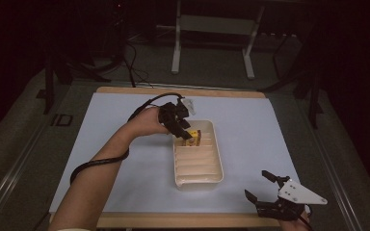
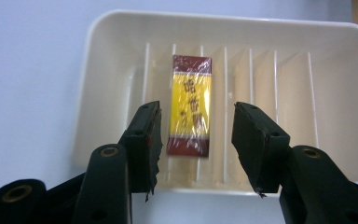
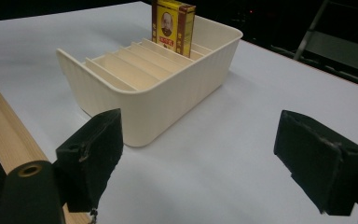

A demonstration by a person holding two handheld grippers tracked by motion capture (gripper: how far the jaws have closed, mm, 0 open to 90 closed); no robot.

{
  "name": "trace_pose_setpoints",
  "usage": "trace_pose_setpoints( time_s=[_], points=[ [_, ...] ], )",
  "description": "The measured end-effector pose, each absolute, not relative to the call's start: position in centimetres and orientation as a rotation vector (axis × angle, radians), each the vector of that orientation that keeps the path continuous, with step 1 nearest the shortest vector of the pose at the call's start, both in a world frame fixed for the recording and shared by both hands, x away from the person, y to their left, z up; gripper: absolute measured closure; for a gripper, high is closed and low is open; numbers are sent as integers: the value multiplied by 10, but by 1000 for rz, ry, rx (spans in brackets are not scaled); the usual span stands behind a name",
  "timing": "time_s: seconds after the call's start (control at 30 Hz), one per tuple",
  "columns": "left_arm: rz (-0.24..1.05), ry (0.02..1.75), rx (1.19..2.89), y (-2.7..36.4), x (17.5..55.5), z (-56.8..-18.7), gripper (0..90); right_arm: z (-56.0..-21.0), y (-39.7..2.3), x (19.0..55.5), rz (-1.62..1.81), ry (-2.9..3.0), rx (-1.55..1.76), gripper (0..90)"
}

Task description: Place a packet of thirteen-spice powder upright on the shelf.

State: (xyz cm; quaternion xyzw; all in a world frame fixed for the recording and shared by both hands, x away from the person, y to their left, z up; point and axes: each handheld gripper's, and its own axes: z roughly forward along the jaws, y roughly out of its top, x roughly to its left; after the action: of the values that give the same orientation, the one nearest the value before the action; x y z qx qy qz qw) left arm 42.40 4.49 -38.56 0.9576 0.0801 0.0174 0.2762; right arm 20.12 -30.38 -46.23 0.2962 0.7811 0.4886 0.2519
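At the counter's [image 1: 125, 192] centre: cream slotted tray [image 1: 216, 154] | far end of tray: yellow-and-maroon box [image 1: 193, 137] standing upright in a slot | left claw [image 1: 182, 126] just above the box, jaws spread on either side, not touching it | right claw [image 1: 265, 190] at near right edge, wide open, holding nothing

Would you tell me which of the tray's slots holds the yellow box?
The yellow box stands upright in the second slot from the far end of the cream tray, below the left gripper; the other slots look empty.
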Motion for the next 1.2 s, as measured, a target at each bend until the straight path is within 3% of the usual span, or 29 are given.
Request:
trace_pose_setpoints(
  time_s=[0.17, 0.33, 0.63, 0.7, 1.2],
  points=[
    [148, 334, 2563, 60, 421, -383, 376, -462, -304, 201, 1324, 2126, 806, 156],
    [121, 433, 2515, 68, 421, -383, 182, -462, -303, 201, 1322, 2124, 808, 156],
    [169, 430, 2560, 86, 409, -387, 90, -462, -303, 201, 1323, 2125, 810, 156],
    [142, 446, 2568, 93, 406, -389, 18, -462, -303, 201, 1321, 2126, 808, 156],
    [136, 679, 2431, 140, 385, -404, 17, -462, -302, 201, 1318, 2124, 810, 156]
  ],
)
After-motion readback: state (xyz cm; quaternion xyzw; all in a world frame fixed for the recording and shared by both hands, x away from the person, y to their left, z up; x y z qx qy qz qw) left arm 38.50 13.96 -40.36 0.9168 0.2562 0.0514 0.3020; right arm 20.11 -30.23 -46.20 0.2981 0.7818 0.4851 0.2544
